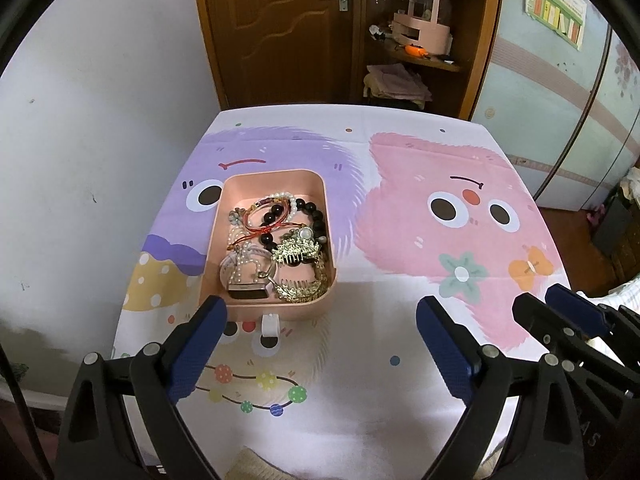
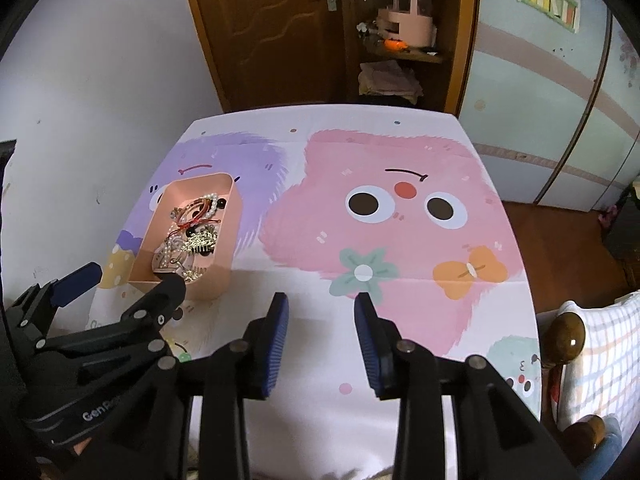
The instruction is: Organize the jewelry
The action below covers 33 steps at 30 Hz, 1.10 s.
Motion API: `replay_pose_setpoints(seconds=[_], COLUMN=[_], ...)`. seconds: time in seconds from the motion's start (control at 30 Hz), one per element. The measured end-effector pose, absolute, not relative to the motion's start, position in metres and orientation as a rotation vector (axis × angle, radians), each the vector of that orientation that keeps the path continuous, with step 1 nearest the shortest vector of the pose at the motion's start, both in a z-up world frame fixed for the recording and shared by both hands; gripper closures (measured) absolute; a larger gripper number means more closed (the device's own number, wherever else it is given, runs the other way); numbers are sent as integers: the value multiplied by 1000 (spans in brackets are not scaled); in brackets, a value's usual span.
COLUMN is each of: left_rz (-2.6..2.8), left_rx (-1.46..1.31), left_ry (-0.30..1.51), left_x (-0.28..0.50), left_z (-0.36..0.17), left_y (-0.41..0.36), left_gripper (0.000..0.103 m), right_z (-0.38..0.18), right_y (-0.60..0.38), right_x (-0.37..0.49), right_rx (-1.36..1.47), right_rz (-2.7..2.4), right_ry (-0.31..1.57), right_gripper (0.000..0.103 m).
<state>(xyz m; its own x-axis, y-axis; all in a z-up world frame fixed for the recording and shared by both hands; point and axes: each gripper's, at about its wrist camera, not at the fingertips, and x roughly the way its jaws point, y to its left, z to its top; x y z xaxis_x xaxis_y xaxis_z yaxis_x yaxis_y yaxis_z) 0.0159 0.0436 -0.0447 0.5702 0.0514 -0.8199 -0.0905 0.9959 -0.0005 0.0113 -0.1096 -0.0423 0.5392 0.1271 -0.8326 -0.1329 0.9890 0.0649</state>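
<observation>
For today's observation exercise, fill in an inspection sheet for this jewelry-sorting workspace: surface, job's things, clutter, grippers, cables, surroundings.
Surface: table under a cartoon-monster tablecloth.
Job's things: pink tray heaped with a black bead bracelet, pearl bracelet, gold hair comb, red cord, tangled together.
Clutter: nothing seen.
Grippers: left gripper open, empty, near the tray; right gripper open, empty.
Cables: nothing seen.
Surroundings: wooden door, shelf with a pink organizer, wardrobe, chair.

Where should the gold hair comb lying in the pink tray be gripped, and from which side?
Grip the gold hair comb across its ornate top bar, coming straight down from above. It lies on top of the pile with its teeth pointing toward the camera, and the pink tray walls block any side approach. The open left hand-held gripper is nearest.
</observation>
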Motion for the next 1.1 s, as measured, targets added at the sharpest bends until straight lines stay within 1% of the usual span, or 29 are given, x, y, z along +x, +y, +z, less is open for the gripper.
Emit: replay_pose_setpoints(seconds=[1.1], left_rz=[65], left_rx=[-15], left_ry=[961], left_x=[8], left_z=[-44], left_y=[31], left_gripper=[8], right_z=[-44], right_y=[-128], right_x=[-2], right_rx=[60], right_rz=[95], right_ry=[992], right_gripper=[68])
